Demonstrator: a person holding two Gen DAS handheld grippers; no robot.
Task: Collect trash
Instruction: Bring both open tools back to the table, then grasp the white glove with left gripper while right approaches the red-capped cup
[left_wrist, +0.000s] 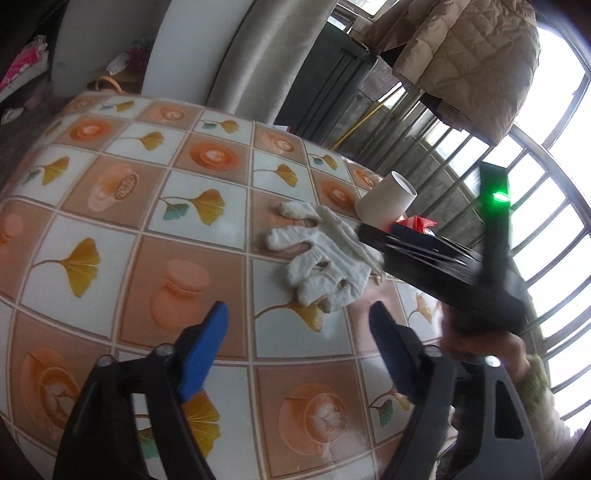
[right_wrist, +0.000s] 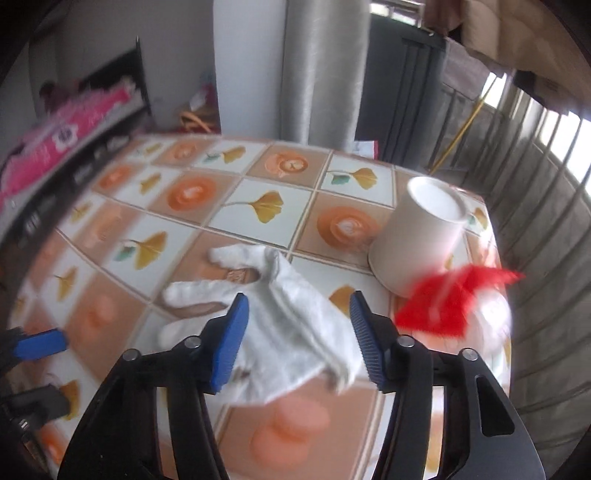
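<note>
the white glove (right_wrist: 280, 321) lies mid-counter (right_wrist: 258, 192), seemingly between the right claw (right_wrist: 295, 339) pads, still apart; left claw (left_wrist: 299, 343) gapes empty. lower squarely, pinch the cloth, spare the cup (right_wrist: 421, 236).

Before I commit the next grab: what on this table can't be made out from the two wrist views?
- Red wrapper: smeared by motion in the right wrist view; in the left wrist view the right gripper's black body covers most of it.
- Paper cup: its base is hidden by that body in the left wrist view.
- White glove: its cuff end is blurred in the right wrist view.
- Table: near edge cut off in both views.
</note>
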